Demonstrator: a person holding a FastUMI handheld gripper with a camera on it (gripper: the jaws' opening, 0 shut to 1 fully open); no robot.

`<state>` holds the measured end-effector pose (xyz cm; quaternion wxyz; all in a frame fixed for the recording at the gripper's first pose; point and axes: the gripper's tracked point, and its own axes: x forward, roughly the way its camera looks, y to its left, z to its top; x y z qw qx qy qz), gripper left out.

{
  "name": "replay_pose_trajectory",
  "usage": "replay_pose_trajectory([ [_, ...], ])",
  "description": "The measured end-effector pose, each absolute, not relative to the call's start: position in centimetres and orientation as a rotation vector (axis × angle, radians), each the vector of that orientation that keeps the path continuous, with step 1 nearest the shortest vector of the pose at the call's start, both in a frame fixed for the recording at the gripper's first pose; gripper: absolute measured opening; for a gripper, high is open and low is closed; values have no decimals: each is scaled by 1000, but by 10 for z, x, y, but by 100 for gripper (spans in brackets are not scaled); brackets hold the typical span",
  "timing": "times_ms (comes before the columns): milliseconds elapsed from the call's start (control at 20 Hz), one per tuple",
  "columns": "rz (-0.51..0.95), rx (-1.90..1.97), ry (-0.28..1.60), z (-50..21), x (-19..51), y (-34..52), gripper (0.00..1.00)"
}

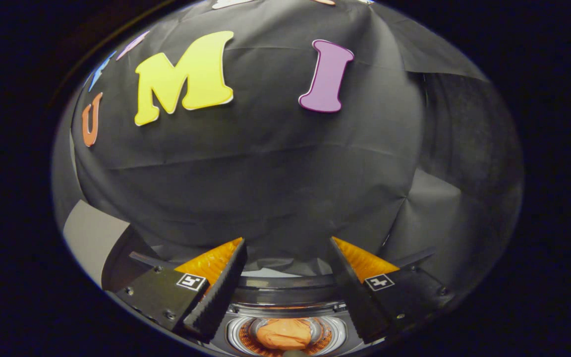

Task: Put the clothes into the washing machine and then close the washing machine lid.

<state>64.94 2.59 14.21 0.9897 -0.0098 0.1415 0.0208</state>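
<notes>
Nearest to the camera are the two fingers of the gripper (288, 255), each one carrying a small square marker with a black and white pattern on its upper face. The jaws stand wide apart, and nothing is held between them; the tips touch nothing.

Below the jaws and between them lies the round opening of the washing machine (285, 297), seen from above. Its dark curved rim passes from one finger to the other. Inside it there is a shiny metal drum (334, 331) with a ring of small holes. At the bottom of this drum rests a crumpled orange piece of clothing (284, 333), bunched into a soft lump. It lies well under the fingertips and is apart from them.

A lid of the washing machine I cannot tell with certainty; the opening is uncovered.

Beyond the jaws hangs the black cloth wall of the booth (265, 173), wrinkled and with folds. Beside the left finger, further out, a pale grey flat panel (89, 238) is seen, leaning at an angle against the cloth.
</notes>
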Motion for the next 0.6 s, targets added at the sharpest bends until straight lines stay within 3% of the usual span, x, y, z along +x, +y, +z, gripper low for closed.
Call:
replay_pose_trajectory([
  [600, 47, -22, 232, 128, 603, 22, 100],
])
